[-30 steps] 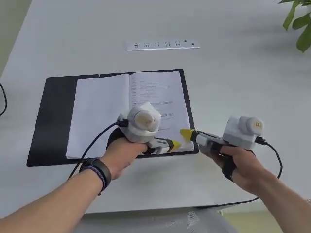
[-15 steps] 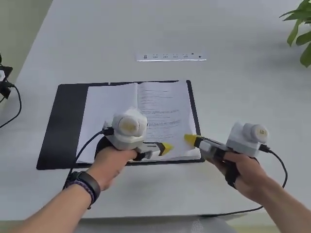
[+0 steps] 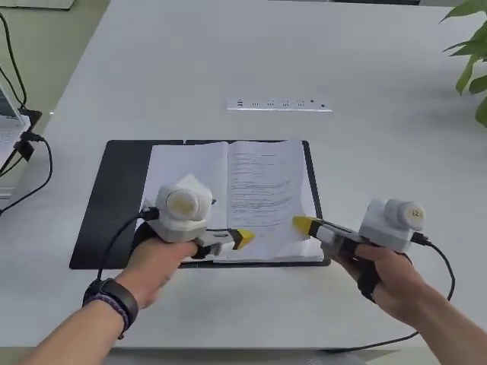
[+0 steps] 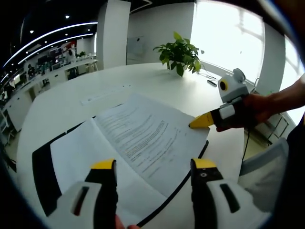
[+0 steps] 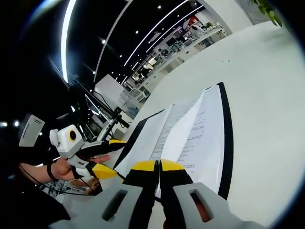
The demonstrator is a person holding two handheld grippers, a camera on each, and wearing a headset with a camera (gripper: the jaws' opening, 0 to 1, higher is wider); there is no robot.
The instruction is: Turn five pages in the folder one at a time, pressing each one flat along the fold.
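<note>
On the white table (image 3: 396,152) in front of you, the black folder (image 3: 114,198) lay open and flat. Its bare inner cover was to the left, with a blank white sheet (image 3: 189,171) next to that. Your left gripper (image 3: 242,239), white with yellow tips, hovered over the folder's near edge, close to the fold. In the left gripper view its jaws stood wide apart, holding nothing, and the paper showed through the gap. Farther back on the table, well apart from the folder, lay a long white power strip (image 3: 279,104). To the right of the fold was a printed white page (image 3: 270,186), its outer edge raised a little off the cover beneath. Your right gripper (image 3: 302,224) pointed in from the right at that page's lower outer corner. Its yellow-tipped jaws were pressed tight together on the edge of the sheet. The two grippers' tips faced each other, near but apart. At the far right edge, you had the green leaves of a plant (image 3: 473,46) reaching in over the table.
</note>
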